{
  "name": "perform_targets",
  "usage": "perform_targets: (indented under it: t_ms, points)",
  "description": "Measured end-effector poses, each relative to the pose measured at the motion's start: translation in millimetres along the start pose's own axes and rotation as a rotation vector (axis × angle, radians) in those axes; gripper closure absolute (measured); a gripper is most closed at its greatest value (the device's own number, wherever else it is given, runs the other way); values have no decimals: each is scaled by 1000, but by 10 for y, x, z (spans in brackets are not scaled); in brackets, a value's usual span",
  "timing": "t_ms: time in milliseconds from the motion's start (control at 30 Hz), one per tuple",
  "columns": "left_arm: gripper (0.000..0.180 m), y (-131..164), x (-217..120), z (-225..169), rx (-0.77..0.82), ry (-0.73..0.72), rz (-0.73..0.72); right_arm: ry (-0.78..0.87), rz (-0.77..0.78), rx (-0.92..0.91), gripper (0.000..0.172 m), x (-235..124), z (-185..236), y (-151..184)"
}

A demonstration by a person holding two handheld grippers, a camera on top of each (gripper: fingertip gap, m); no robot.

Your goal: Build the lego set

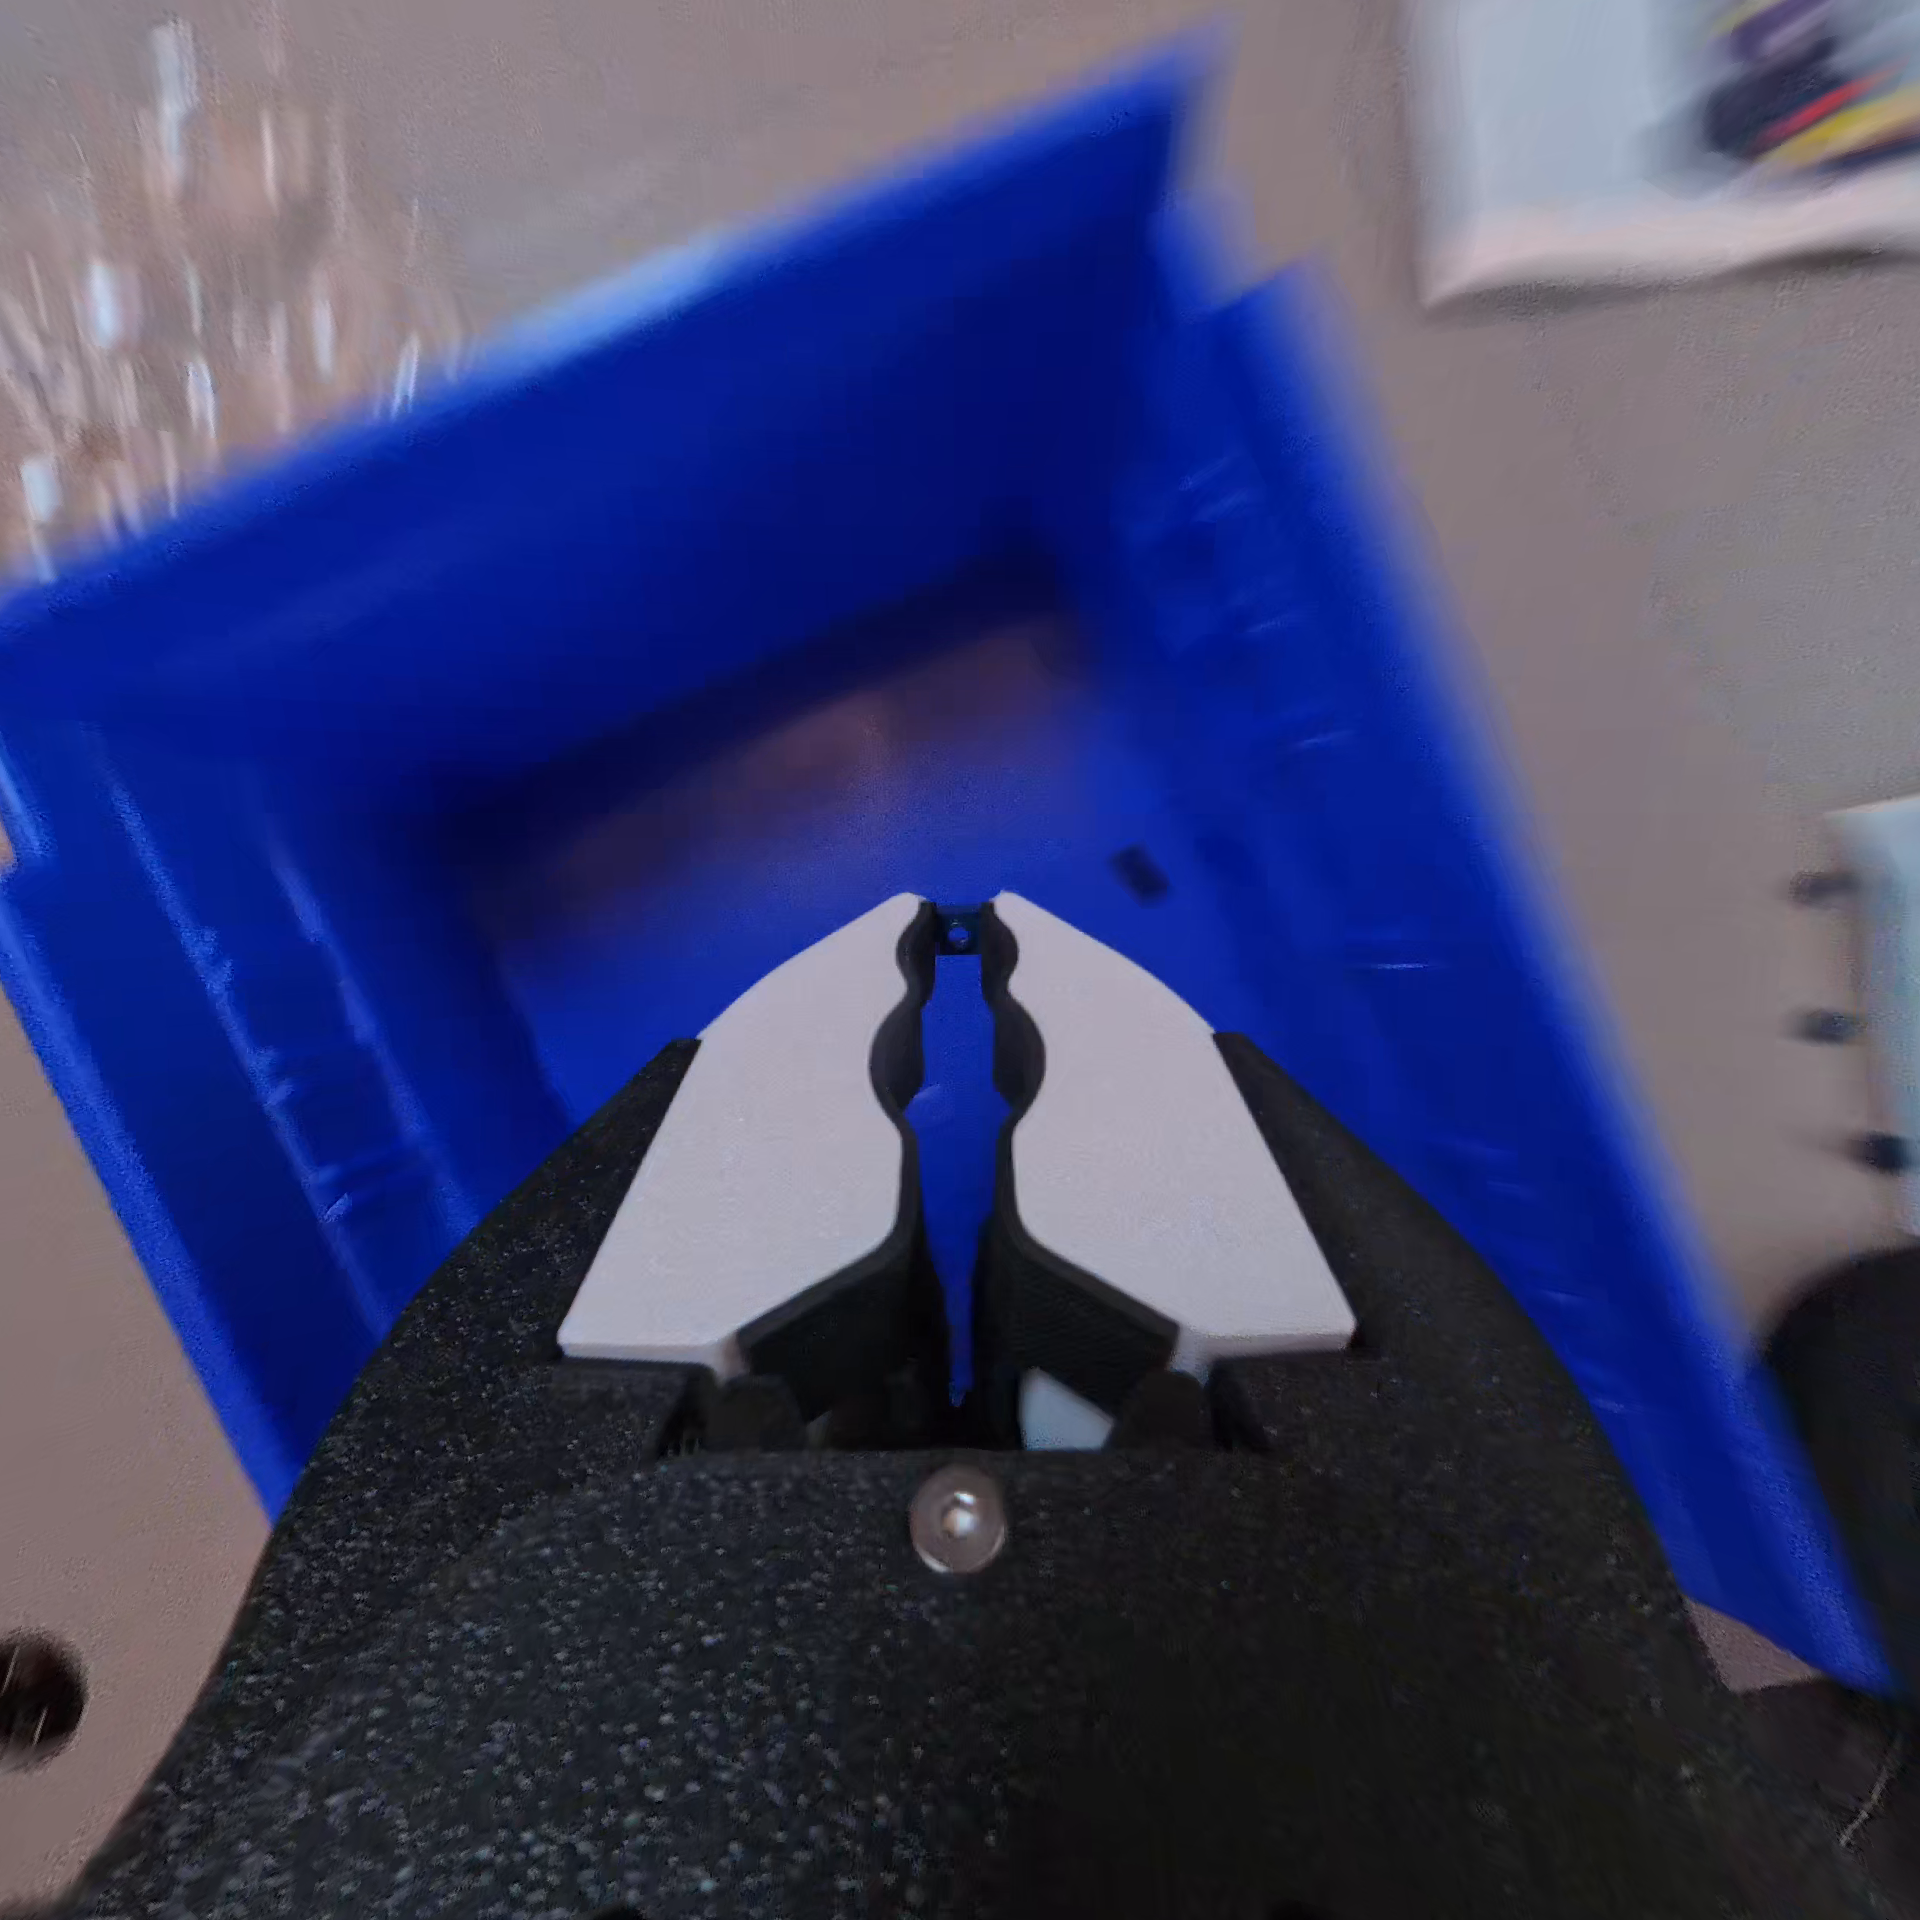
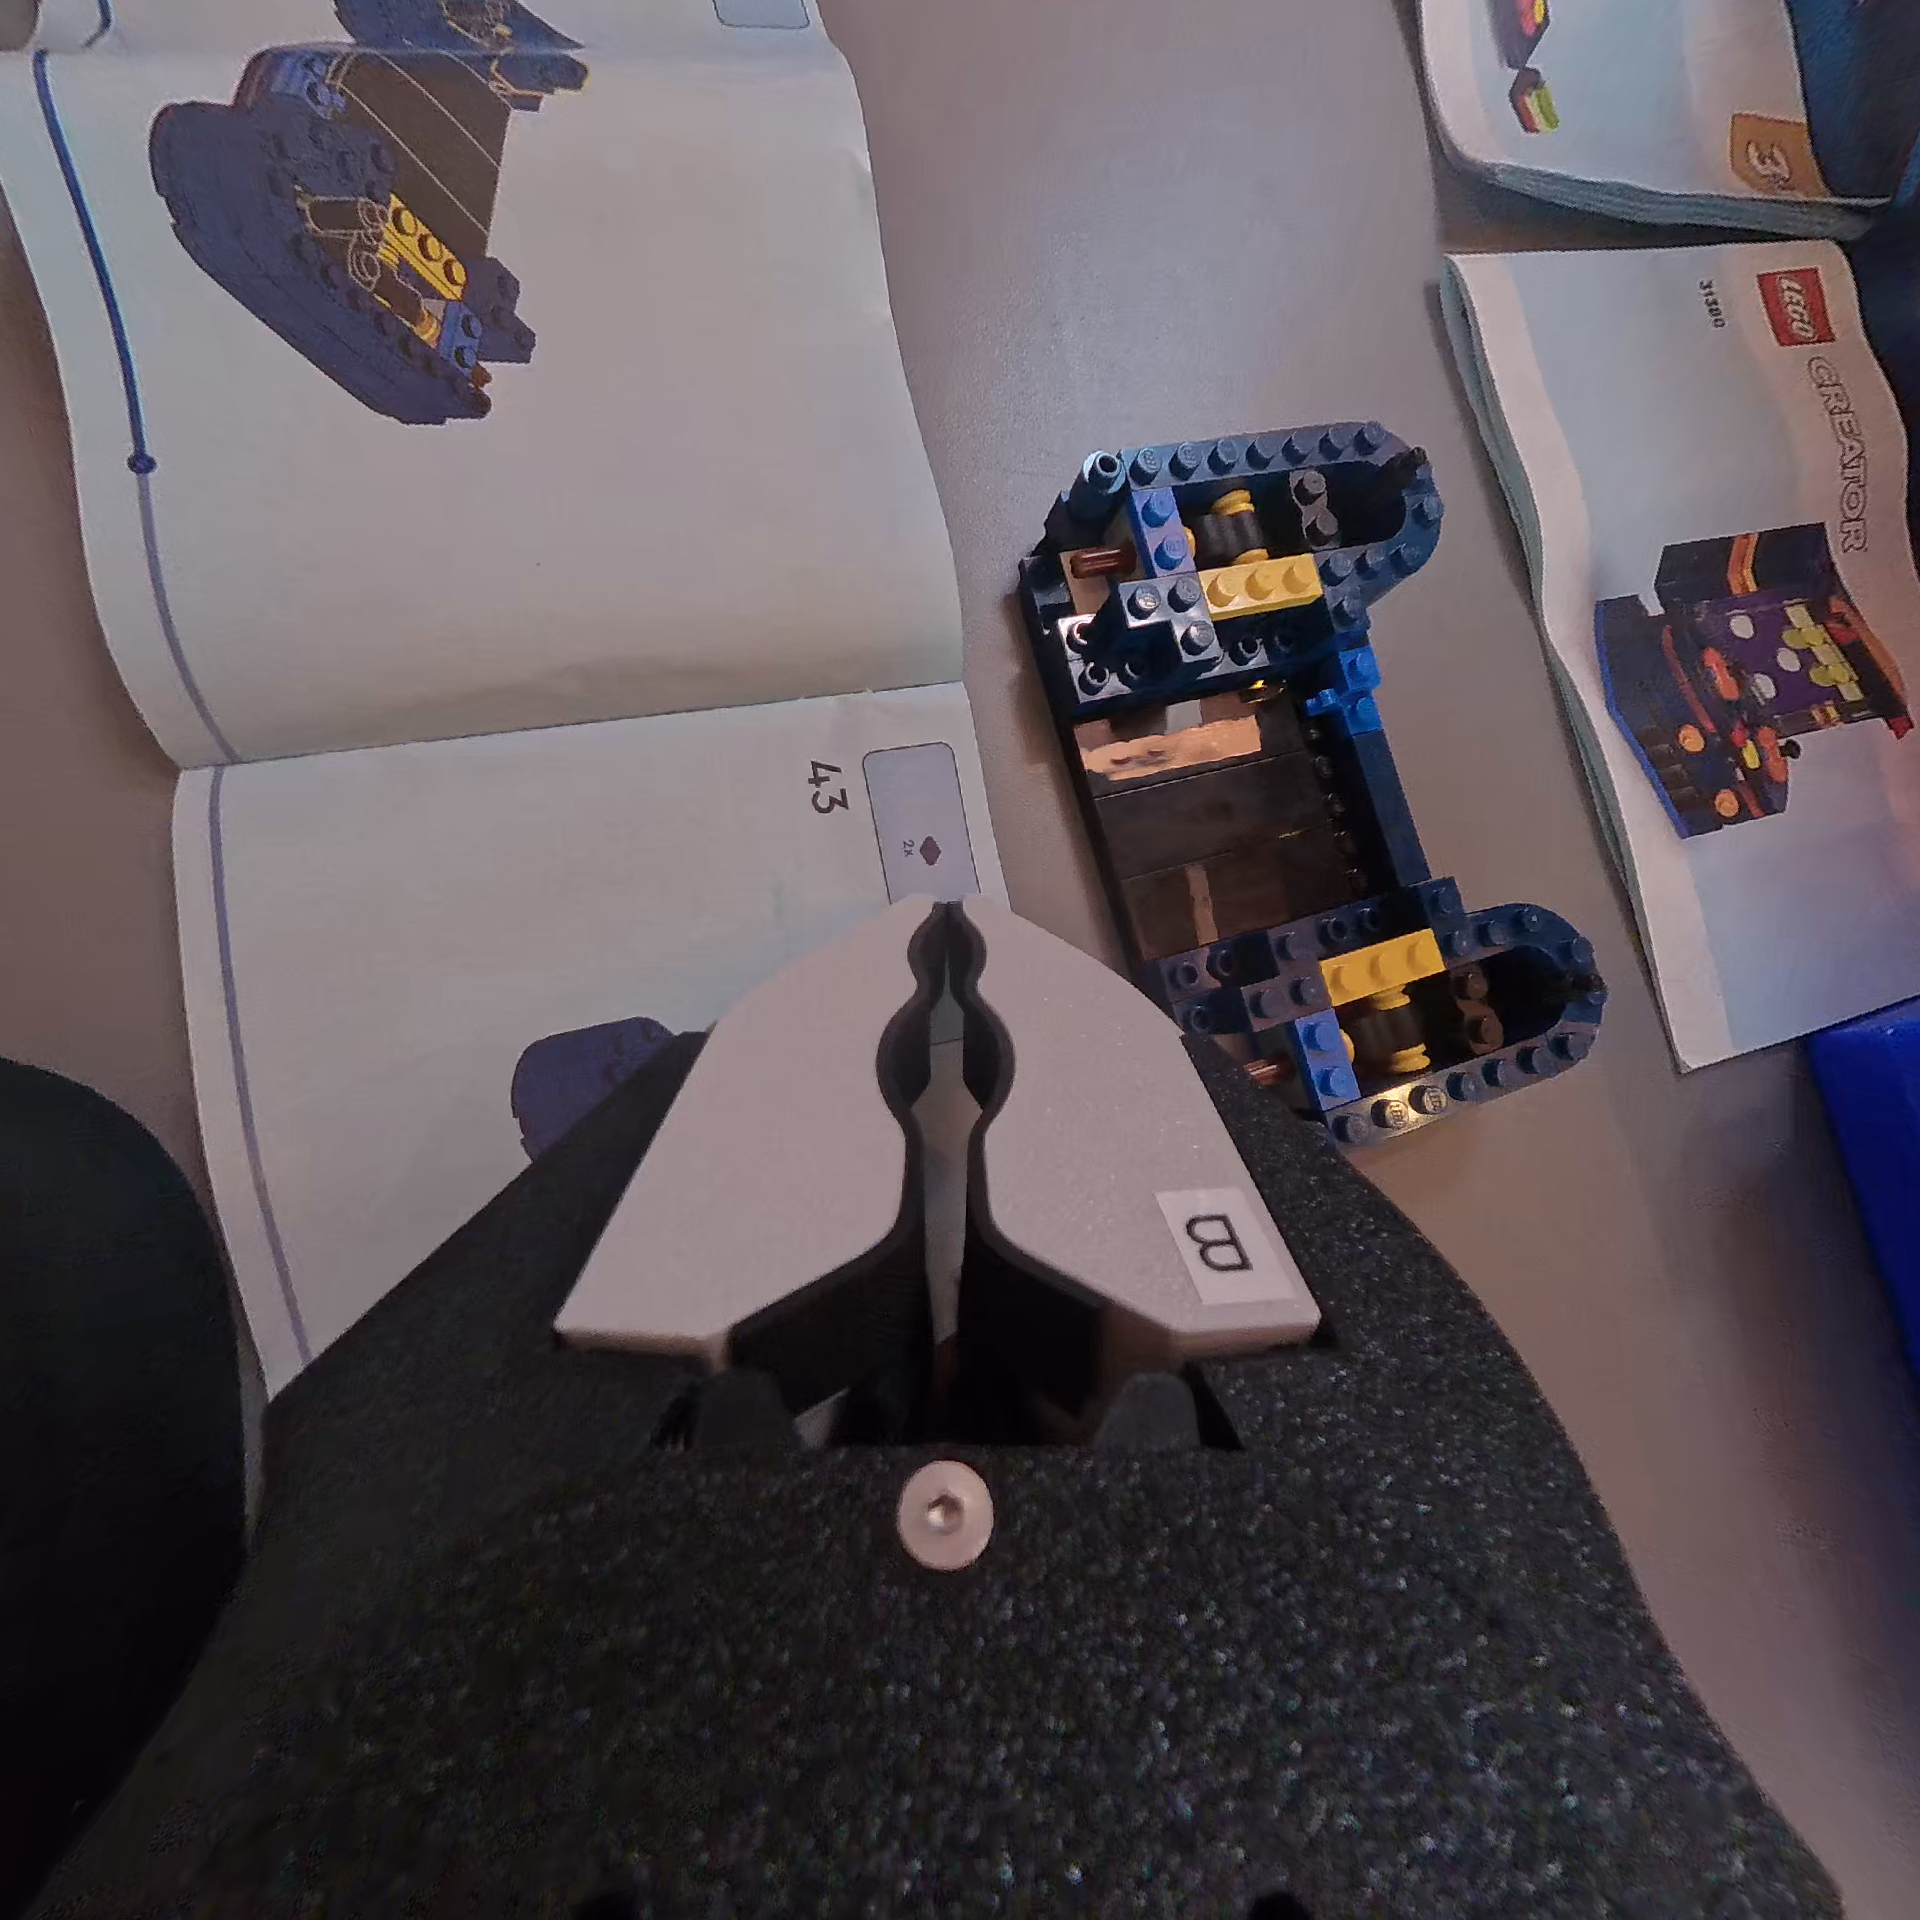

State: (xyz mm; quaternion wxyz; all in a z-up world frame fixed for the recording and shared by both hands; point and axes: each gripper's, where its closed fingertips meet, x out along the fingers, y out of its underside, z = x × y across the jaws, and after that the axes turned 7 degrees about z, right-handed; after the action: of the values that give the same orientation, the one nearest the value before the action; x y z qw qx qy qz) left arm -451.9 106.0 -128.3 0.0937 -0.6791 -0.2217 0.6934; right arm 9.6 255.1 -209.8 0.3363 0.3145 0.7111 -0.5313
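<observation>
a small dark blue piece (image 1: pixel 958 935) is clamped at the tips of the left tongs (image 1: pixel 958 920) over a blue bin (image 1: pixel 727 499), while the right tongs (image 2: pixel 948 914) are pressed together, bare, above an open booklet (image 2: pixel 520 883) just beside a blue brick model (image 2: pixel 1288 769) on the table (image 2: pixel 1091 260).

Before me a grey table (image 2: pixel 1143 260) carries an open instruction booklet (image 2: pixel 520 571) on its left part. Just beside the booklet's right edge lies a half-built brick model (image 2: pixel 1247 790), dark blue with yellow and black pieces. To the model's right I see a closed booklet (image 2: pixel 1704 644), and another booklet (image 2: pixel 1621 114) beyond it toward the far right corner. My other view is blurred: a blue bin (image 1: pixel 727 436) fills it, with a small dark piece (image 1: pixel 1140 871) on its floor near the right wall.
</observation>
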Motion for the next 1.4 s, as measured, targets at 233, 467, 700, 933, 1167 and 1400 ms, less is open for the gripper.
perform_targets:
  t_ms: [233, 467, 700, 933, 1167, 1400]
  points:
    - [173, -403, -645, -2583, 707, 326, -211, -1, -3, 7, 172, 1, 0, -1]
    - [173, -293, 557, -3637, 1024, 254, 135, 14, 12, -10, 172, -6, -1, 8]
    - [173, -428, 1185, -3593, 872, 329, 257, 21, 27, -23, 172, -17, -7, 25]
    - [161, -324, 1172, -3513, 876, 342, 329, 16, 25, -17, 172, -17, -7, 25]
    - [157, -474, 921, -3431, 769, 383, 200, 14, 21, -13, 172, -18, -8, 25]
    - [166, 310, 132, -3116, 862, 427, 159, 14, 20, -9, 172, -18, -7, 26]
